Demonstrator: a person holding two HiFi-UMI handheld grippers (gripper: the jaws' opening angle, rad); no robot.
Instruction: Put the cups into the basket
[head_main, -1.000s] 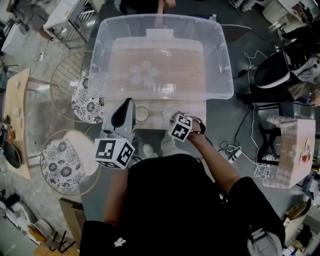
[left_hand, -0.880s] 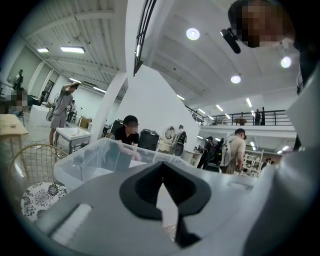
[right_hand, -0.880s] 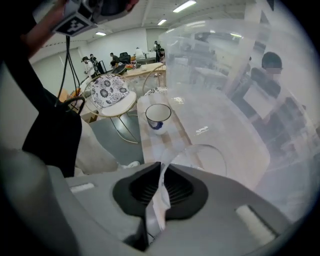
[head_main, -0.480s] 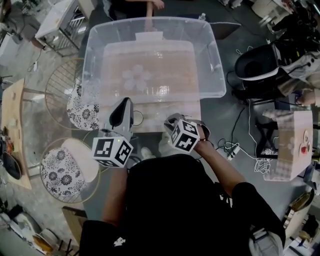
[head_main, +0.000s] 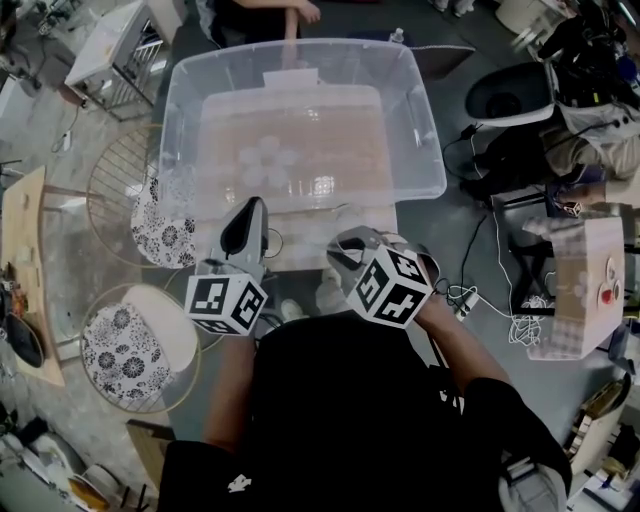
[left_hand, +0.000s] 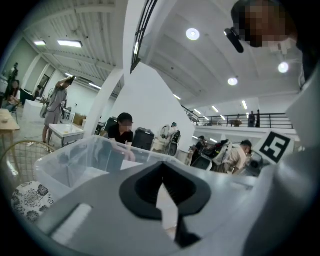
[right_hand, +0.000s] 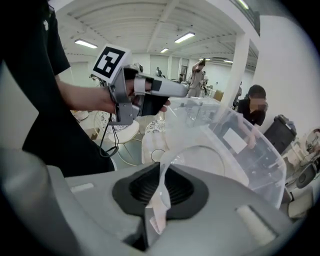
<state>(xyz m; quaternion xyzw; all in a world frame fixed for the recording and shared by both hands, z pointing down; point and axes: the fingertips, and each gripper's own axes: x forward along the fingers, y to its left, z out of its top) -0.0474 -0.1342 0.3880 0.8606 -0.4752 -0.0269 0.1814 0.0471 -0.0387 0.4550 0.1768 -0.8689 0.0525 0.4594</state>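
Note:
A big clear plastic basket (head_main: 430, 150) stands on the small pale table (head_main: 305, 232), with several clear cups (head_main: 265, 160) clustered on its floor. My right gripper (head_main: 345, 250) is lifted above the table's front edge, shut on the thin wall of a clear cup (right_hand: 200, 160). Its jaws have just been opening slightly, and the cup's wall is still pinched between them (right_hand: 161, 192). My left gripper (head_main: 257, 205) hovers level at the front left with its jaws together and nothing between them (left_hand: 161, 182). Another clear cup (head_main: 272, 240) stands on the table beside it.
Two round stools with floral cushions (head_main: 165, 215) (head_main: 125, 340) stand left of the table. Cables (head_main: 480, 300) and a cardboard box (head_main: 585, 280) lie on the floor to the right. A person's arm (head_main: 290, 20) reaches in at the basket's far side.
My right gripper has risen from the table top toward the camera with the clear cup in it. The left gripper has stayed almost in place.

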